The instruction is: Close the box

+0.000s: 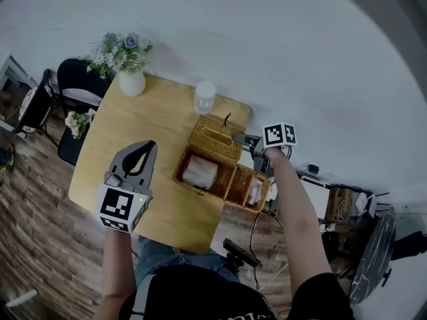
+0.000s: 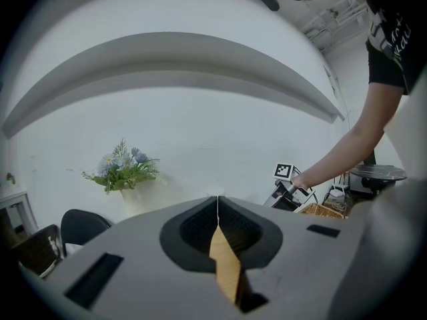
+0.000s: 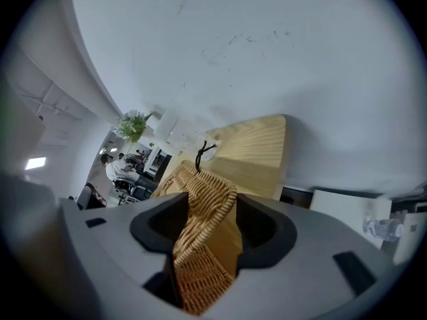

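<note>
Wicker lid point(image 3: 202, 202) in jaws of right gripper point(image 1: 238, 139)

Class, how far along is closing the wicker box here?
Done: the right hand-held gripper is clamped on the edge of the wicker lid. In hand: that grip; the lid stands open on the box. Left: swing the lid down shut. The left hand-held gripper is shut and empty above the table.

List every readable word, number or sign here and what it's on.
Print on the black T-shirt: too blurred to read.
Square markers on the right gripper's cube and the left gripper's cube: patterns only, no letters or digits.
No other text is legible.
</note>
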A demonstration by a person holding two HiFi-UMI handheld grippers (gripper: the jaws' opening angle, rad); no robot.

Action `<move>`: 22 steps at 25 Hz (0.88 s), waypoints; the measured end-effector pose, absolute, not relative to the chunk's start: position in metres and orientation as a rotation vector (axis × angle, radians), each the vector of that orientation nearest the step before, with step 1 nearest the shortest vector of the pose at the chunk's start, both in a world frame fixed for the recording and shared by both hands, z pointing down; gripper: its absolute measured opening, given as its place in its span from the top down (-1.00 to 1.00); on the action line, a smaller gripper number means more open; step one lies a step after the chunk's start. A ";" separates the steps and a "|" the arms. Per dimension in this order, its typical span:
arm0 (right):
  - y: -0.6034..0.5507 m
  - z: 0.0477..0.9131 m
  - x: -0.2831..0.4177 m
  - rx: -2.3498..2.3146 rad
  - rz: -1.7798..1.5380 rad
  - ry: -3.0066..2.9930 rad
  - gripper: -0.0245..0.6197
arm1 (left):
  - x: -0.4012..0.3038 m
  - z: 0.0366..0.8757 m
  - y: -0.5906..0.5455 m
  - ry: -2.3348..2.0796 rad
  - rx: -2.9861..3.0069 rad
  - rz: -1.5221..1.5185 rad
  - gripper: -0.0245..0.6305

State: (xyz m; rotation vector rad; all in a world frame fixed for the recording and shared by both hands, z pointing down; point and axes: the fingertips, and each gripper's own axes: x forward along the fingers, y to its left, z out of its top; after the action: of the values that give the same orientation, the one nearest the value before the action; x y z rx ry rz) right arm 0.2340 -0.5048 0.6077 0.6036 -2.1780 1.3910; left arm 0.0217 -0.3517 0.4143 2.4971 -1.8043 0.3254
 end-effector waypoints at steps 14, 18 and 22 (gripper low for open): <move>-0.503 0.563 0.235 0.752 0.920 -2.398 0.20 | 0.032 0.400 -0.345 -1.780 2.561 0.306 0.89; -0.500 0.550 0.234 0.783 0.743 -2.440 0.20 | 0.034 0.398 -0.343 -1.753 2.579 0.318 0.89; -0.496 0.538 0.234 0.820 0.597 -2.475 0.20 | 0.037 0.392 -0.344 -1.741 2.625 0.305 0.89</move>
State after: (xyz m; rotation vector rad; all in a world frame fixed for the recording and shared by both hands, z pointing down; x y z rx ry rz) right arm 0.2336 -0.4959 0.5383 0.8196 -2.4749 0.5973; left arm 0.0373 -0.3442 0.3919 2.6255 -1.7411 0.3053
